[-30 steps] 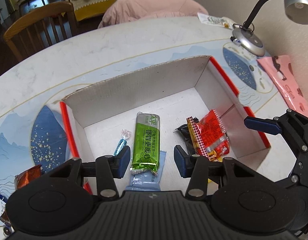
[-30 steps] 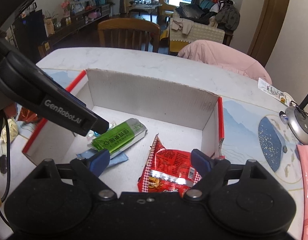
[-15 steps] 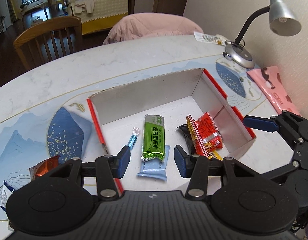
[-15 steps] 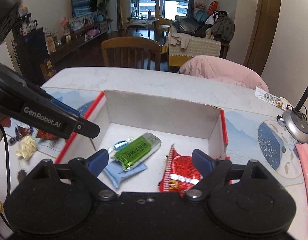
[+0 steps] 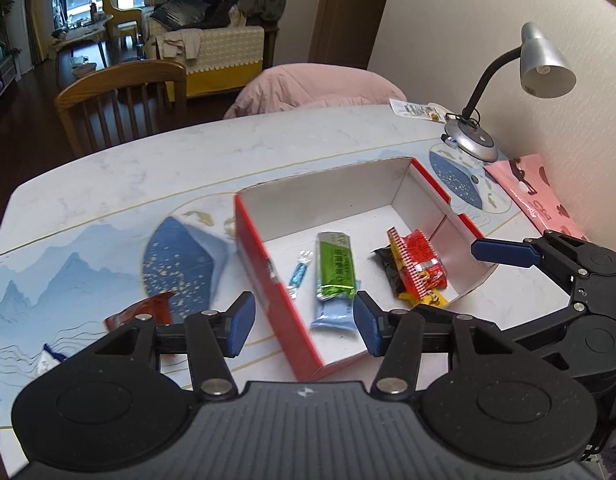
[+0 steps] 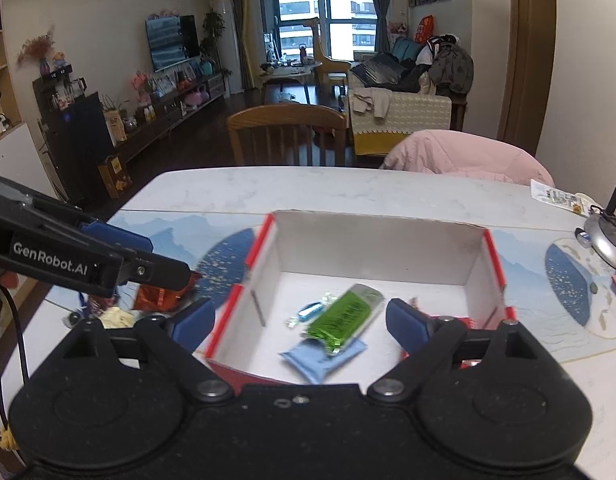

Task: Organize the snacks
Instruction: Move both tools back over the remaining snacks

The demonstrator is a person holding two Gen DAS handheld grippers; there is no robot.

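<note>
A red-edged white box stands on the table. In it lie a green packet, a pale blue packet, a small blue candy and a red snack bag over a black and a yellow wrapper. My left gripper is open and empty above the box's near left wall. My right gripper is open and empty above the box's near edge; it also shows in the left wrist view.
An orange-red wrapper and other small snacks lie left of the box. A desk lamp, a pink bag and a wall are at the right. A wooden chair and a pink-covered chair stand behind the table.
Both grippers have pulled back and up from the box, staying open and empty. The left gripper has also shifted left, over the box's left wall. The snacks in the box have not moved.
</note>
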